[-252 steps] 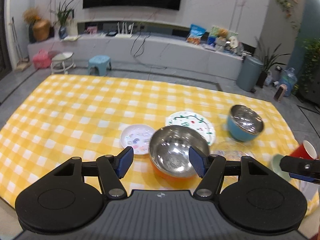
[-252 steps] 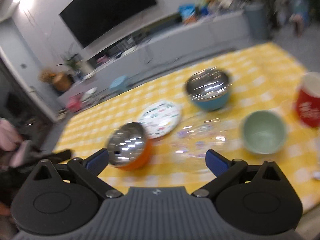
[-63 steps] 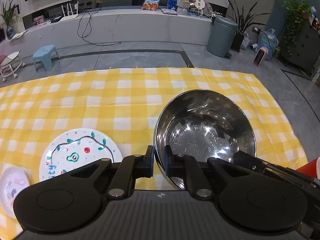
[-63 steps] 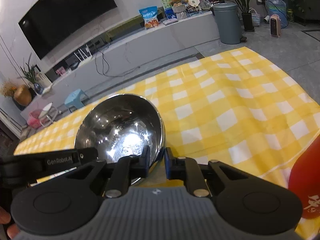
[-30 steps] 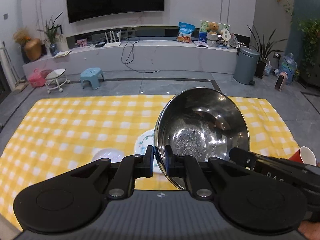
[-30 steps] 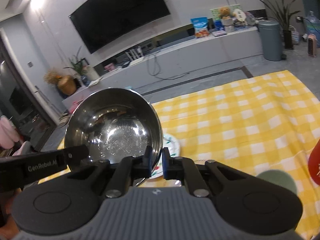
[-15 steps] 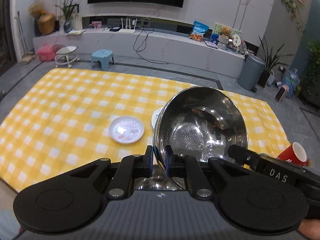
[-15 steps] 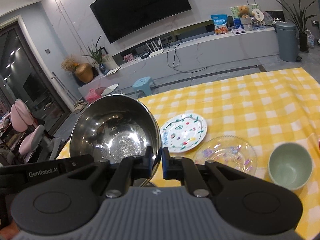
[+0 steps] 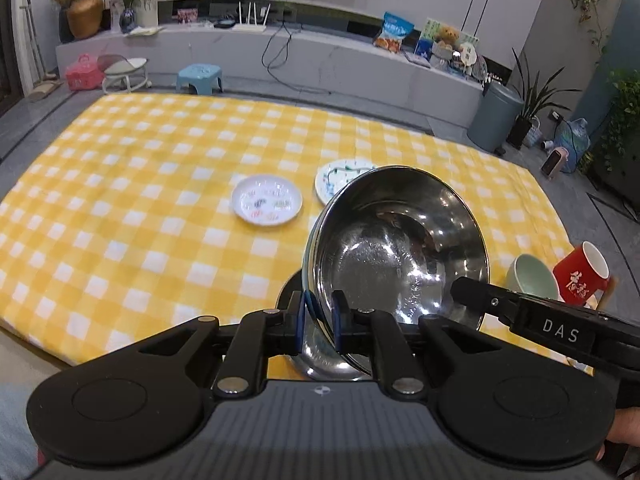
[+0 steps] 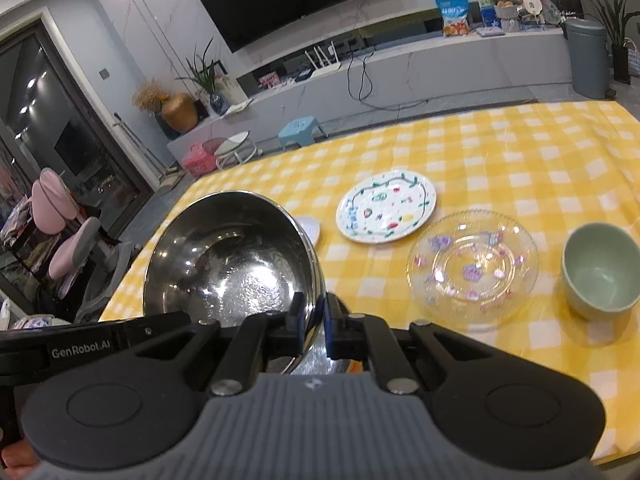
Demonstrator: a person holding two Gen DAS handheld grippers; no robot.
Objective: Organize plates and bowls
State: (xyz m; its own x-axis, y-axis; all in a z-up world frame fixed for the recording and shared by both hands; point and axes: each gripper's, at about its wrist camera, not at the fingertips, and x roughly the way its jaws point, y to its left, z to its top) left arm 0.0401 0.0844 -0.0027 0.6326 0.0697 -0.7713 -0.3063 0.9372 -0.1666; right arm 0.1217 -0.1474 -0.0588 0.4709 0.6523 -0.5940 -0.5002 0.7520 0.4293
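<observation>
- Left gripper [image 9: 319, 322] pinched the near-left rim of the shiny steel bowl [image 9: 396, 248]; right gripper [image 10: 313, 330] clamped its right rim.
- Bowl hung tilted over a second steel bowl [image 9: 316, 354] at the near edge of the yellow checked cloth [image 9: 160, 184].
- Step judged: nesting bowls.
- Next: level it, lower, release both.

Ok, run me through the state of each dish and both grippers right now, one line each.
Steel bowl: lifted, tilted, above a second steel bowl.
Left gripper: shut on its rim.
Right gripper: shut on its rim.
Second steel bowl: upright on cloth.
Green bowl: upright, empty.
Glass plate: flat, empty.
Painted plate: flat, empty.
Red cup: tilted.
</observation>
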